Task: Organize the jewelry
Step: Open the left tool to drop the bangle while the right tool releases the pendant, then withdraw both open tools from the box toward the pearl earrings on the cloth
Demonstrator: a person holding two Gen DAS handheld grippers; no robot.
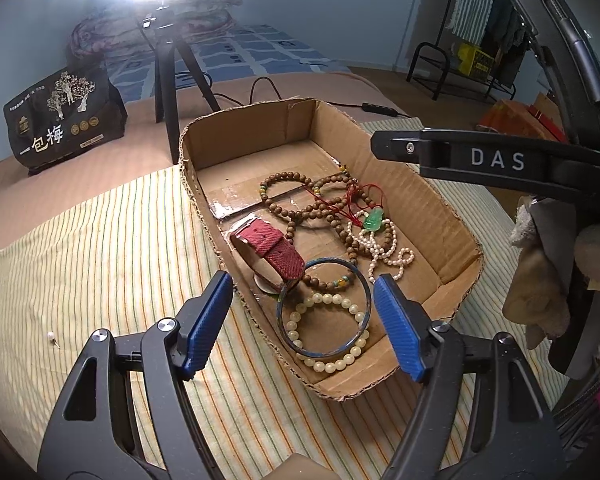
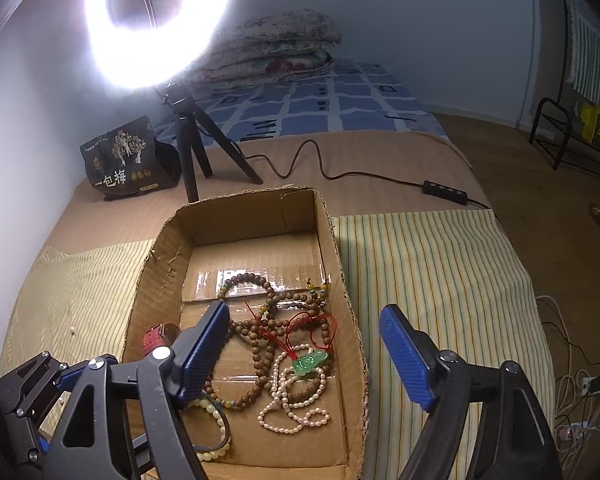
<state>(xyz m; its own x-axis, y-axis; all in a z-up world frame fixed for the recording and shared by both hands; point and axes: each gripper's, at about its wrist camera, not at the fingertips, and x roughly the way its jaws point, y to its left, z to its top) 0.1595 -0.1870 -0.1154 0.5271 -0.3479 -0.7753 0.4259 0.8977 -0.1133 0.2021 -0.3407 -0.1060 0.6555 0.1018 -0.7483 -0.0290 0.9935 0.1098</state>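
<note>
An open cardboard box (image 1: 440,208) lies on a striped cloth. In it are a red watch strap (image 1: 270,246), a blue bangle (image 1: 366,308), a cream bead bracelet (image 1: 324,364), wooden bead strings (image 1: 284,180), a pearl string (image 1: 384,248) and a green pendant (image 1: 374,220) on red cord. My left gripper (image 1: 302,284) hovers open over the box's near end, and its pads touch nothing. My right gripper (image 2: 304,312) is open above the pendant (image 2: 308,364) and pearl string (image 2: 292,424), holding nothing. A small pearl pin (image 1: 52,338) lies loose on the cloth, left of the box.
Behind the box stand a ring light on a black tripod (image 2: 192,148) and a black snack bag (image 1: 60,116). A cable with a black controller (image 2: 446,192) runs across the brown sheet. Folded quilts (image 2: 276,48) lie at the back, and a metal rack (image 2: 560,136) stands far right.
</note>
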